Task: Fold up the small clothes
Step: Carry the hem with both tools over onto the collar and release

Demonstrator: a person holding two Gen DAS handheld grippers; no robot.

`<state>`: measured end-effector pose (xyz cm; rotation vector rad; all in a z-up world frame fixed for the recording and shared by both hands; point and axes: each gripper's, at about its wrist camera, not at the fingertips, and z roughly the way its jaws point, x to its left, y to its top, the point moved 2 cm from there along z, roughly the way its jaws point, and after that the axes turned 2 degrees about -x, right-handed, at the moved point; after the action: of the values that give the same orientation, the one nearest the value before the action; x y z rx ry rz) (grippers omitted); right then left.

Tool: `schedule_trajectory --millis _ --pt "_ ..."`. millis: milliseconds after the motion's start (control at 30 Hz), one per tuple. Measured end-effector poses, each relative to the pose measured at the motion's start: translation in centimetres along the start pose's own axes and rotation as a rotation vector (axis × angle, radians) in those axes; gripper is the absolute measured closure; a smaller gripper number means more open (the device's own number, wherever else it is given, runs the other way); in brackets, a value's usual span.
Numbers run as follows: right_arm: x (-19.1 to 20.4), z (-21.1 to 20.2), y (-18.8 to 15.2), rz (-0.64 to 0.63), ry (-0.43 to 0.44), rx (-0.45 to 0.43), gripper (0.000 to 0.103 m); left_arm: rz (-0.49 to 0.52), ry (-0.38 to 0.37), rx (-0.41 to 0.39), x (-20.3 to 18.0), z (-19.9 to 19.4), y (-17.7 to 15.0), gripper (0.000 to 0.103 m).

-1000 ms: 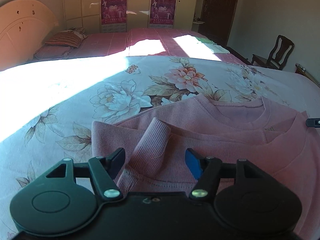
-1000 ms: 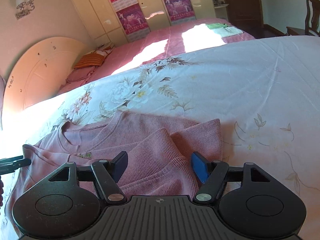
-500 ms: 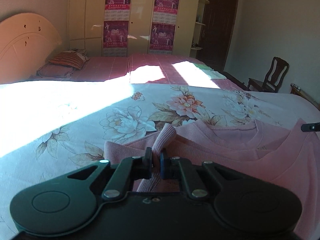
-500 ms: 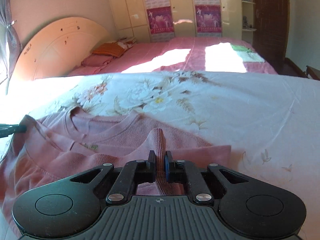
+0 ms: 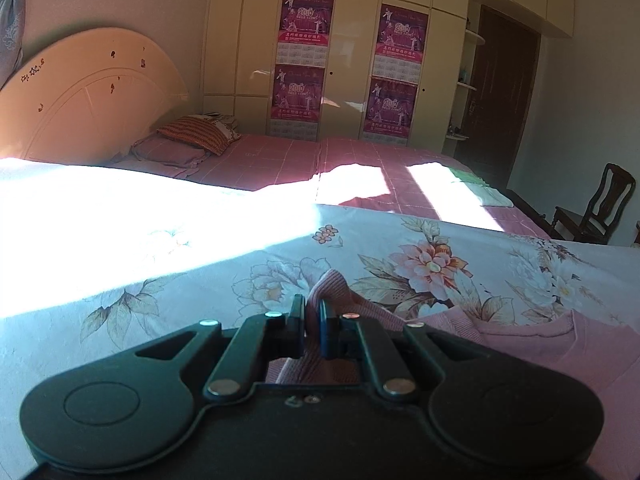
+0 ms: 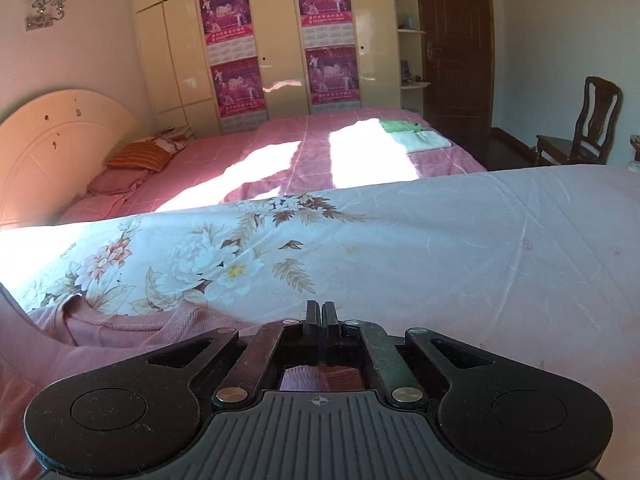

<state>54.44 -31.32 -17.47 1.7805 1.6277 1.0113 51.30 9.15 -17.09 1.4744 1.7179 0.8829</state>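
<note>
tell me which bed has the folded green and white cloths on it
The far bed with the pink checked cover; the folded cloths lie at its foot. The near floral bed holds the pink sweater.

Pink sweater (image 6: 100,344) mostly hidden behind the right hand-held gripper (image 6: 321,312)

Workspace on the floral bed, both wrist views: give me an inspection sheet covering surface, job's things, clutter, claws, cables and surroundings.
Surface: floral bedsheet, partly in bright sunlight, lightly creased.
Job's things: pink sweater lying on the sheet, neckline showing; a fold of it sticks up between the left claw's fingers.
Clutter: nothing seen on the sheet besides the sweater.
Claws: left claw shut on the pink sweater; right claw shut, pink fabric visible under its frame, grip itself hidden.
Cables: nothing seen.
Surroundings: second bed with pink cover, folded green and white cloths on it, striped pillow, cream wardrobe with posters, wooden chair, dark door.
</note>
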Motion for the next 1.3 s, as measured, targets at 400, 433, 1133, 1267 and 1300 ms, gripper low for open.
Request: schedule_trajectory --millis 400,433,1133,1267,1300 --pt "-0.6 0.8 -1.6 0.028 0.136 0.144 0.048 0.084 -0.002 0.105 0.0 1.2 -2.8 0.096" --pt "-0.4 1.0 -1.7 0.020 0.137 0.158 0.066 0.089 -0.002 0.106 0.0 1.2 -2.8 0.096" --pt "3.1 -0.6 -2.4 -0.225 0.063 0.050 0.096 0.068 0.023 0.026 -0.2 -0.2 -2.0 0.097" --pt "3.3 -1.0 -1.4 -0.246 -0.003 -0.037 0.097 0.020 0.055 -0.046 -0.2 -0.6 -0.5 0.099" --pt "3.2 -0.7 -1.3 -0.237 -0.019 -0.043 0.097 0.009 0.067 -0.051 0.0 -0.4 -0.3 0.101"
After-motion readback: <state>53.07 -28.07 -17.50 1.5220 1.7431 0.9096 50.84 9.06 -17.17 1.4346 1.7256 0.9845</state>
